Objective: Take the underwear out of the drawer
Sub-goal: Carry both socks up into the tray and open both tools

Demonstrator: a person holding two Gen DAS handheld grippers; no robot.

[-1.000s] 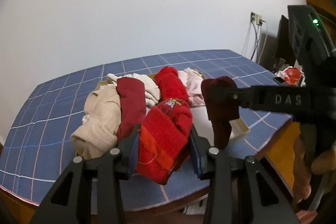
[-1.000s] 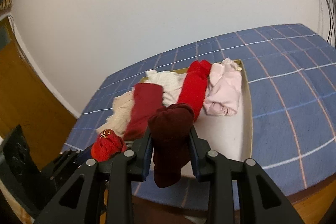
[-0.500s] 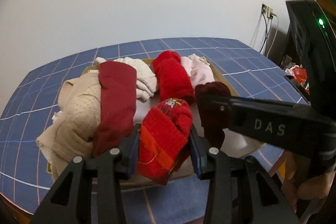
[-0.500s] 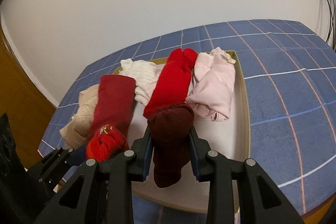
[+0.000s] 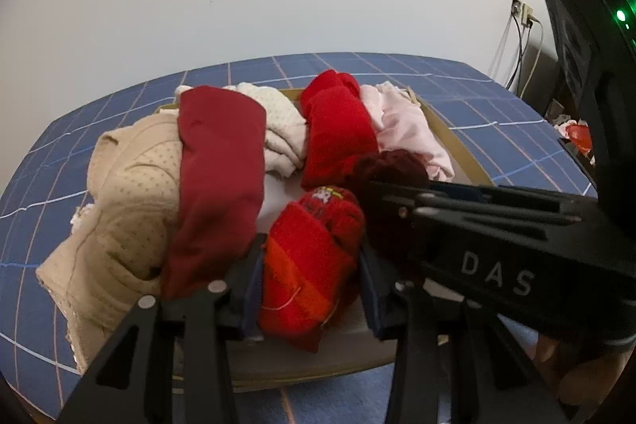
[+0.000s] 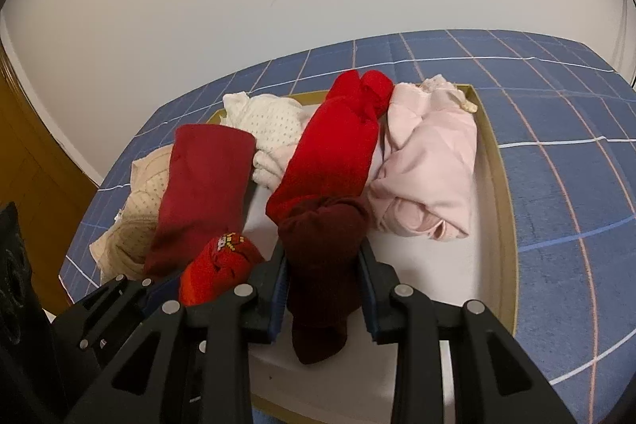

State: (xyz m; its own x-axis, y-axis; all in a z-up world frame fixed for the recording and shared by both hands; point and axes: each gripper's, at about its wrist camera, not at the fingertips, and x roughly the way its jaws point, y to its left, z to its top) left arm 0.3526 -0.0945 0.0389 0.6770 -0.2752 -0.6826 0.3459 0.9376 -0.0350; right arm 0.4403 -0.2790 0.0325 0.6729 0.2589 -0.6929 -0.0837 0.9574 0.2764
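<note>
Both grippers are seen angled downward over the drawer (image 6: 501, 185), side by side and close together. The left gripper (image 5: 312, 285) is clamped on a bright red roll (image 5: 314, 261) of fabric with a little woven patch on top, and the right gripper (image 6: 322, 289) is squeezed onto a dark maroon roll (image 6: 320, 265), so each one is gripping a rolled piece, whether underwear or socks can't really be told. In the left wrist view the right gripper's black body is stretched across the right side, with part of a hand (image 5: 572, 380) glimpsed under it.

The drawer is a shallow tan-walled tray with a white floor, set on a blue checked cloth (image 6: 556, 114). Its left half is crowded: a beige dotted garment (image 5: 131, 193) spilling over the left edge, a dark red folded piece (image 6: 202, 185) draped over it, a cream dotted one (image 6: 274, 130) behind, then a bright red garment (image 6: 338, 150) and a pale pink one (image 6: 429, 177) up toward the far right corner. Open white floor is left along the right wall and the near right corner.
</note>
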